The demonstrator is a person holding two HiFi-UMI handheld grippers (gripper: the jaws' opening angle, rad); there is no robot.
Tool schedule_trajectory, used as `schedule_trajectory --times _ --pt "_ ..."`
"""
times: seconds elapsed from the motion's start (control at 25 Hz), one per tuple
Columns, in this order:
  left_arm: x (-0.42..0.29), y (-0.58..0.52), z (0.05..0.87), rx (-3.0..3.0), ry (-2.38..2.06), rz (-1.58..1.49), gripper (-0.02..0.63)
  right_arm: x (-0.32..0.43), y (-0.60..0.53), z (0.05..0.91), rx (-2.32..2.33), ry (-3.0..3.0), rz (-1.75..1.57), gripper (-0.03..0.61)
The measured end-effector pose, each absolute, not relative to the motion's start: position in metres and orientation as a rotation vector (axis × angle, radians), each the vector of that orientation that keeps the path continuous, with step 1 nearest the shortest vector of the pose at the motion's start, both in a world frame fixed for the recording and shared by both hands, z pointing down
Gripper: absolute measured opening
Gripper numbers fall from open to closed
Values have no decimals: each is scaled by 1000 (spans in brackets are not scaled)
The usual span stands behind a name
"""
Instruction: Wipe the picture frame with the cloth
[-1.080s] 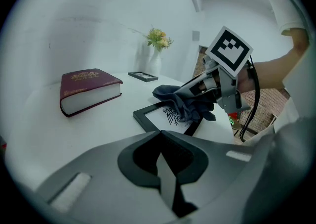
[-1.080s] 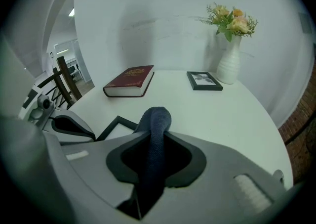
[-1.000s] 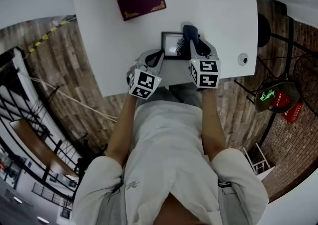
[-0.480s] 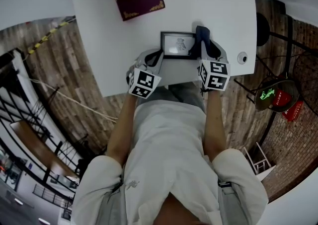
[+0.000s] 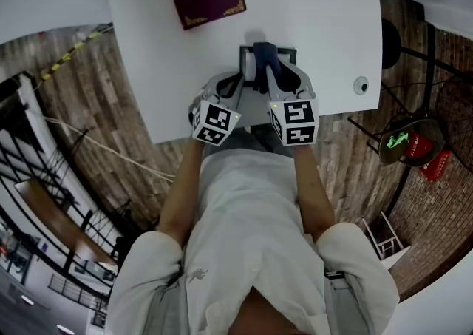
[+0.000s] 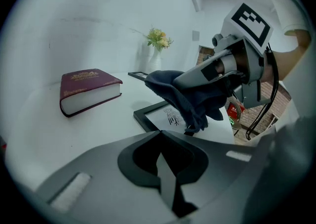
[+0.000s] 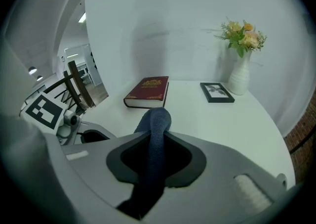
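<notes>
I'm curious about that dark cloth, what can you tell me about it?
The cloth is dark blue, soft, fuzzy-looking fabric, bunched into a thick fold. The right gripper clamps it between its jaws, and its loose end droops onto the picture frame lying flat on the white table.

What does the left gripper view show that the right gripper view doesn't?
Only the left gripper view shows the near picture frame, lying flat with a drawing in it, and the right gripper from outside, holding the dark cloth over it. Only the right gripper view shows the cloth pinched between that gripper's own jaws, plus a bright doorway. Both show the red book, the vase of flowers, a second small frame and the white table.
</notes>
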State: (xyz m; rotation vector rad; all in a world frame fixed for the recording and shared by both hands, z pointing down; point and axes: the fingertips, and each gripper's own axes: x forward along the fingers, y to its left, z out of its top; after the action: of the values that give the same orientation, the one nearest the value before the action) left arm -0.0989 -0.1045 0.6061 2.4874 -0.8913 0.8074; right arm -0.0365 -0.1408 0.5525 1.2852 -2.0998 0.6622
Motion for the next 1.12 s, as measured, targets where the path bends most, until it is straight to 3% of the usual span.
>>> schedule_trajectory --times 0.56,1.12 --pt "-98 -104 607 2494 -895 805 20 -91 -129 597 1127 -2097 692 63" --pt "-100 -104 607 2495 -900 811 20 -64 -124 605 1182 -2027 668 63"
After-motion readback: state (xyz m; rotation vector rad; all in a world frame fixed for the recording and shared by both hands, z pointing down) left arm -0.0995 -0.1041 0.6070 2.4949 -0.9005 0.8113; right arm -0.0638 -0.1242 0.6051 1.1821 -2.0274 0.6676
